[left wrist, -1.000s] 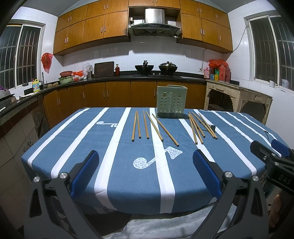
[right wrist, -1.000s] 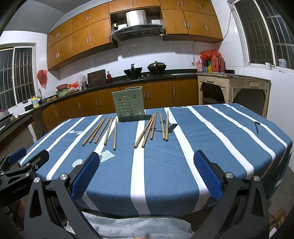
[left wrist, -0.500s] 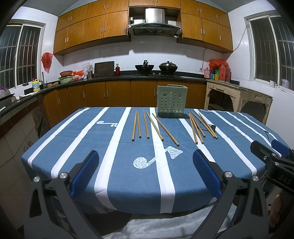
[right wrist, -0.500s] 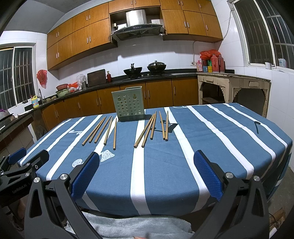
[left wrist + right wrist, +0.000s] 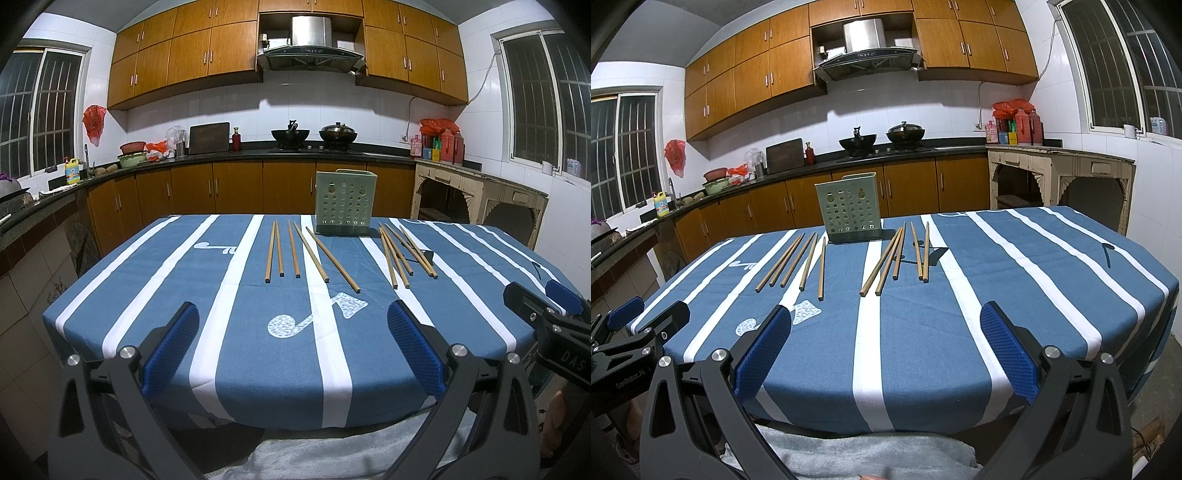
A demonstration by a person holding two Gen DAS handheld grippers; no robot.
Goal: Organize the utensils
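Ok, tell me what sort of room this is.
A home kitchen, most likely: a range hood hangs over woks on the stove, wooden cabinets line the walls, and chopsticks lie on the cloth-covered table.

We see both views evenly lit from overhead indoor light, with the windows (image 5: pixel 550 107) dark. The white wall tiles (image 5: pixel 820 122) glare a little, and soft shadows fall under the wall cupboards (image 5: pixel 192 55). Focus is sharp throughout. Fisheye bending curves straight lines, and the corners go black.
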